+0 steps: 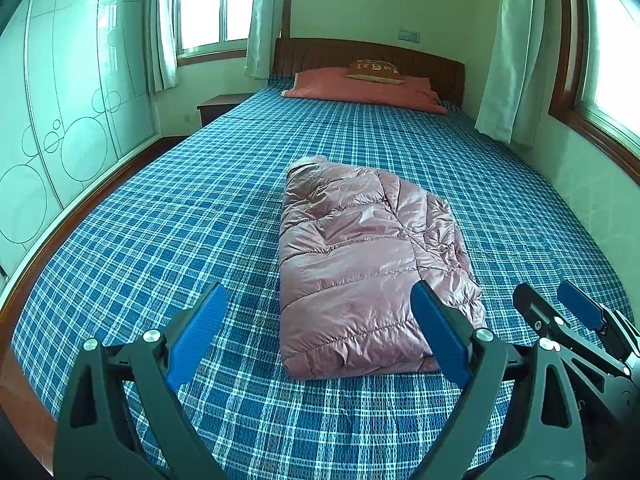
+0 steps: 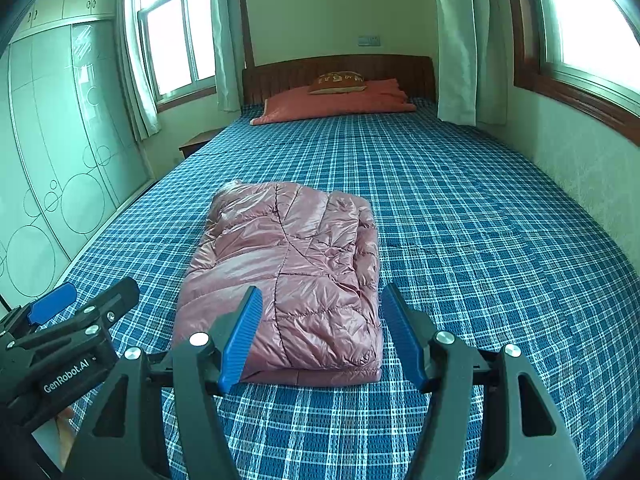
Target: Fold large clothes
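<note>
A shiny pink puffer jacket [image 1: 360, 264] lies folded into a compact rectangle in the middle of the blue plaid bed [image 1: 160, 240]. It also shows in the right wrist view [image 2: 292, 272]. My left gripper [image 1: 320, 332] is open and empty, held above the bed just before the jacket's near edge. My right gripper [image 2: 320, 332] is open and empty, close to the jacket's near right corner. Each gripper appears in the other's view: the right gripper [image 1: 560, 312] at right, the left gripper [image 2: 80, 304] at left.
An orange-red pillow [image 1: 360, 90] with a small brown cushion [image 1: 374, 70] lies at the wooden headboard. A wardrobe with glass doors [image 1: 60, 120] stands left of the bed. A nightstand [image 1: 220, 106] is at the back left. A wall with a window [image 2: 592, 24] runs along the right.
</note>
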### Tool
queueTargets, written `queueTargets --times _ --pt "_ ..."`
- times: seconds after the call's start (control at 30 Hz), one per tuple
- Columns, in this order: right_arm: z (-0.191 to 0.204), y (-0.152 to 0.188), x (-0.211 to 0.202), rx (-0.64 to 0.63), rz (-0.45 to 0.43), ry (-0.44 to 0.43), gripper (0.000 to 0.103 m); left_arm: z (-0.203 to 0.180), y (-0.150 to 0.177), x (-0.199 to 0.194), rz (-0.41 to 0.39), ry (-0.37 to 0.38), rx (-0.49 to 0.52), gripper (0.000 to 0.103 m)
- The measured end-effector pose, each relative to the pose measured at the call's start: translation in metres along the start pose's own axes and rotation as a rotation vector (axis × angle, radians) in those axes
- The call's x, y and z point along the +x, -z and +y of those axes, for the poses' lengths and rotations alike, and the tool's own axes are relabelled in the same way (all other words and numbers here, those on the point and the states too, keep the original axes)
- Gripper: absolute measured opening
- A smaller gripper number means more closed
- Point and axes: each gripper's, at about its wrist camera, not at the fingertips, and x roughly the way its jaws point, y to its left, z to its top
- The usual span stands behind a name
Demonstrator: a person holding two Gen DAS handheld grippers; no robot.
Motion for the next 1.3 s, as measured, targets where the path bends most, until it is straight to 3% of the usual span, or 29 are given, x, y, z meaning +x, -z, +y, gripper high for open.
queueTargets --times 1.07,1.3 --pt "0.003 0.0002 0.0073 -0.018 0.005 0.006 0.062 0.0028 -0.0002 0.0069 -0.004 -0.007 0.016 0.094" --pt "0.0044 0.0011 0.0096 -0.023 0.008 0.005 0.062 0.0007 0.0003 0.0056 -0.014 -0.003 0.038 0.1"
